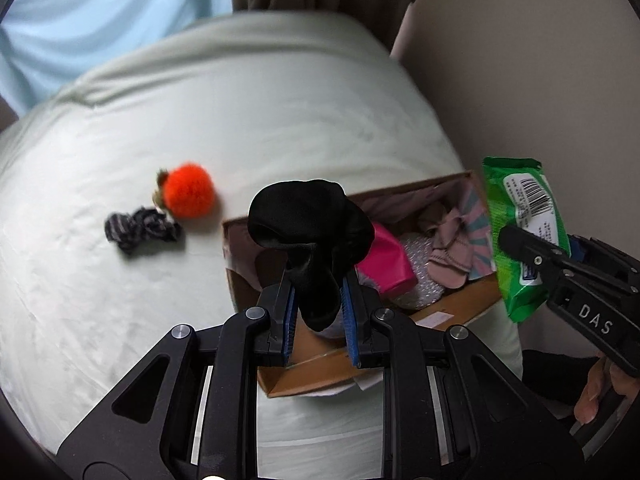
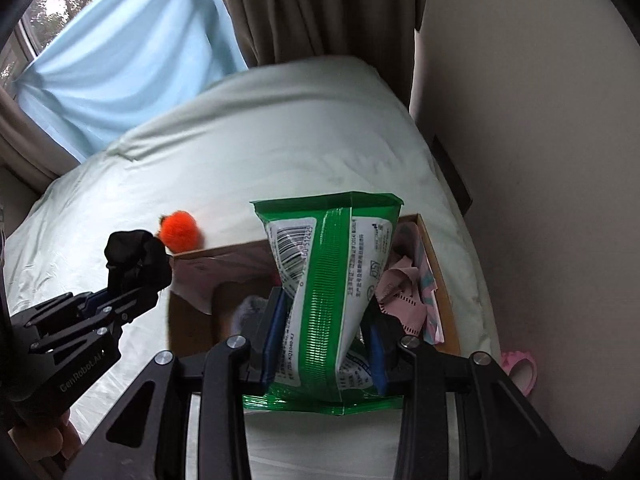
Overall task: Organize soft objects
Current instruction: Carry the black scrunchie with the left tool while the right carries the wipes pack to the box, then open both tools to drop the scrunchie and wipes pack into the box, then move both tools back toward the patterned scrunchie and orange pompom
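My left gripper [image 1: 318, 300] is shut on a black sock [image 1: 312, 232] and holds it above the near left part of the cardboard box [image 1: 452, 312]. It also shows in the right wrist view [image 2: 134, 276]. My right gripper [image 2: 326, 332] is shut on a green wet-wipes pack [image 2: 328, 280], held over the box [image 2: 438, 280]; the pack also shows in the left wrist view [image 1: 524, 236]. The box holds a pink pouch [image 1: 388, 260], pink socks [image 1: 448, 256] and bubble wrap [image 1: 420, 288]. An orange pom-pom [image 1: 188, 190] and a striped grey sock [image 1: 140, 230] lie on the bed left of the box.
The box sits on a pale green bedsheet [image 1: 240, 120] near the bed's right edge, by a beige wall [image 1: 540, 80]. Brown curtains [image 2: 320, 4] and a light blue curtain [image 2: 128, 64] hang behind the bed. A pink slipper [image 2: 520, 372] lies on the floor at right.
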`<control>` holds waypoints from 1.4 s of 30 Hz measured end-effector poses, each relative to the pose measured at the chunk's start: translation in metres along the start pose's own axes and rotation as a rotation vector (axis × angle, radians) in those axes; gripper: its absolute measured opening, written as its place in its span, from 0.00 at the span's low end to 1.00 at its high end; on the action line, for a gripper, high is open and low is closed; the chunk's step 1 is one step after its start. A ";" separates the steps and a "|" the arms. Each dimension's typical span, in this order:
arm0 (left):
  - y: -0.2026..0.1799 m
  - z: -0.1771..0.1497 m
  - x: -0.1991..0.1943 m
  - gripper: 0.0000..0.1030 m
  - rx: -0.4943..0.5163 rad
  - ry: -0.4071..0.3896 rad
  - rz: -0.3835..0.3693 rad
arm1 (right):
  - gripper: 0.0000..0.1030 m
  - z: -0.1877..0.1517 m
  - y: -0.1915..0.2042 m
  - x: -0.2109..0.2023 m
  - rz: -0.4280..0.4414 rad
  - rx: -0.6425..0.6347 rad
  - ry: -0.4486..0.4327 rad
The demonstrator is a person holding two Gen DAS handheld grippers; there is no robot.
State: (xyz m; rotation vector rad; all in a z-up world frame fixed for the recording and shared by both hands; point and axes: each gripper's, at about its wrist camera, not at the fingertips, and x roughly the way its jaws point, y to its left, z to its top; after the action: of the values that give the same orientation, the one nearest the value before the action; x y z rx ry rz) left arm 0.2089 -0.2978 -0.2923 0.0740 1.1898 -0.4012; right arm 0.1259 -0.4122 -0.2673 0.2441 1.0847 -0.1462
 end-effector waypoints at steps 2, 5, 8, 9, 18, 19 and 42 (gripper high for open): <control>0.004 0.000 0.017 0.17 -0.021 0.030 0.004 | 0.32 0.001 -0.006 0.014 0.004 0.003 0.029; 0.008 0.000 0.045 0.17 -0.040 0.092 0.015 | 0.32 0.001 -0.016 0.036 0.011 0.000 0.072; 0.009 0.001 0.070 0.17 -0.046 0.150 0.026 | 0.32 0.000 -0.022 0.066 0.022 0.001 0.161; 0.008 0.001 0.079 0.17 -0.045 0.179 0.034 | 0.32 -0.001 -0.023 0.070 0.018 0.001 0.174; 0.000 0.007 0.099 0.17 -0.033 0.219 0.013 | 0.33 0.003 -0.038 0.107 0.026 0.020 0.290; -0.001 0.008 0.095 0.27 -0.020 0.198 0.019 | 0.40 0.005 -0.040 0.110 0.036 0.027 0.296; 0.003 0.000 0.013 0.99 0.062 0.078 0.040 | 1.00 0.012 -0.037 0.059 0.081 0.068 0.156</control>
State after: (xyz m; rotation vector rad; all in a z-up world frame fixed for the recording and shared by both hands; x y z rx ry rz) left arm 0.2143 -0.2985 -0.3045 0.1678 1.2508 -0.4026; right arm 0.1543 -0.4512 -0.3191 0.3643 1.2237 -0.0925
